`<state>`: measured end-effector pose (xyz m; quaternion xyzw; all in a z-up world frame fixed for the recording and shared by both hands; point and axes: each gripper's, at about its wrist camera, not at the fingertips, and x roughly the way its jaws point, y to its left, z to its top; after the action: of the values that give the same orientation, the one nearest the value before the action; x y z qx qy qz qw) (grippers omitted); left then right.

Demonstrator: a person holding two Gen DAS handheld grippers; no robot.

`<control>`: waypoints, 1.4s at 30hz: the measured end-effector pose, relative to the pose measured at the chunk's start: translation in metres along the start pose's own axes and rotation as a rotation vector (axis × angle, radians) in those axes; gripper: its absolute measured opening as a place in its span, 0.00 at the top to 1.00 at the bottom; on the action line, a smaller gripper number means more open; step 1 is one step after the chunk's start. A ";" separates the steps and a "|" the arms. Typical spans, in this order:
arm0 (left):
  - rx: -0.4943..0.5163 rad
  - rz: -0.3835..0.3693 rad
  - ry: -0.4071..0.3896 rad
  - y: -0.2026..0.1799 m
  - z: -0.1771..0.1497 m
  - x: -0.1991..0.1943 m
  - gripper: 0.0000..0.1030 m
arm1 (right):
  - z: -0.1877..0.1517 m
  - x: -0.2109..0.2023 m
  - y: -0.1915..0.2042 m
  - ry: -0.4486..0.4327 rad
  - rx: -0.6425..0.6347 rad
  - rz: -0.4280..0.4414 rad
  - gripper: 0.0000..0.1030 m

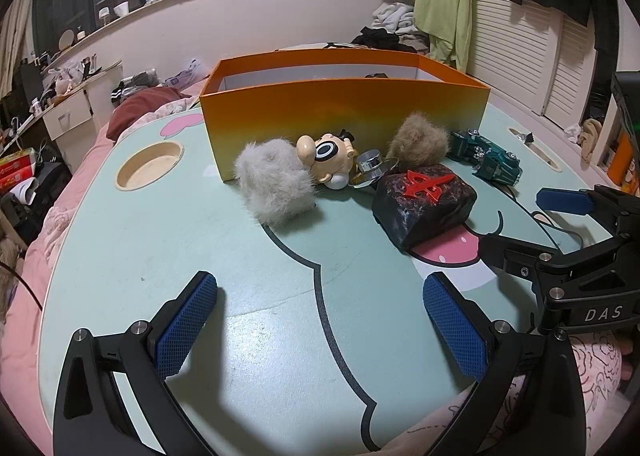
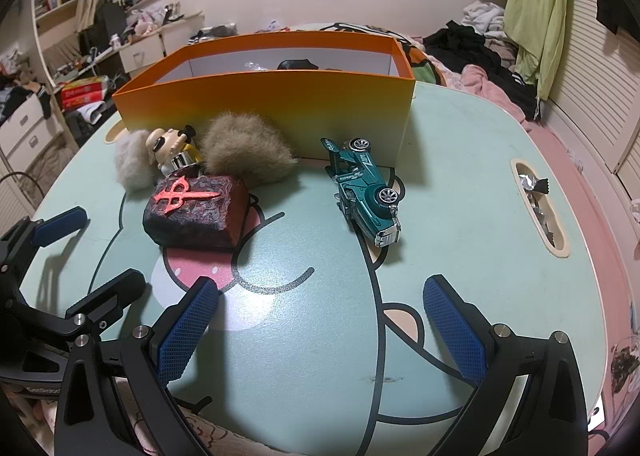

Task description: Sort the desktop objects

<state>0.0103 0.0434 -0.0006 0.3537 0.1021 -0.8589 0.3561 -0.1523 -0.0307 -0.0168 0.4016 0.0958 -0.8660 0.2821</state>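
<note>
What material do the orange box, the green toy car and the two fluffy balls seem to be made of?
Orange box: probably cardboard, smooth matte print; thin straight walls, white inside.
Green toy car: likely painted metal or plastic, glossy; it shows highlights and shiny chrome-like wheels.
Grey fluffy ball and brown fluffy ball: fur or faux fur; long loose fibres at the edges. Which one, I cannot tell.

Two fur balls, one car

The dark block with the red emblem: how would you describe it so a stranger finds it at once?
Start at the orange box on the mint-green table. In front of it lies a cluster of toys; the dark block is the one nearest the grippers, just before the brown fur ball. Only it is angular, with a raised red emblem on top.
</note>
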 end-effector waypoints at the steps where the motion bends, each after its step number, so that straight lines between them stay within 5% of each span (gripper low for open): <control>1: 0.000 0.000 0.000 0.000 0.000 0.000 0.00 | 0.000 0.000 0.000 0.000 0.000 0.000 0.00; 26: 0.012 -0.014 -0.002 0.000 0.000 0.000 0.00 | 0.000 0.000 0.000 -0.008 0.002 0.001 0.00; 32: 0.013 -0.015 -0.003 -0.001 -0.001 0.000 0.00 | -0.005 -0.016 -0.032 -0.118 0.166 0.178 0.02; 35: 0.015 -0.016 -0.003 -0.001 -0.001 0.000 0.00 | -0.008 -0.020 -0.057 -0.170 0.292 0.251 0.12; 42: 0.016 -0.019 -0.003 -0.001 -0.001 0.000 0.00 | 0.023 -0.013 -0.062 -0.123 0.310 0.166 0.18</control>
<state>0.0101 0.0441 -0.0012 0.3542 0.0981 -0.8636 0.3452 -0.1951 0.0170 0.0044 0.3932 -0.0895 -0.8671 0.2925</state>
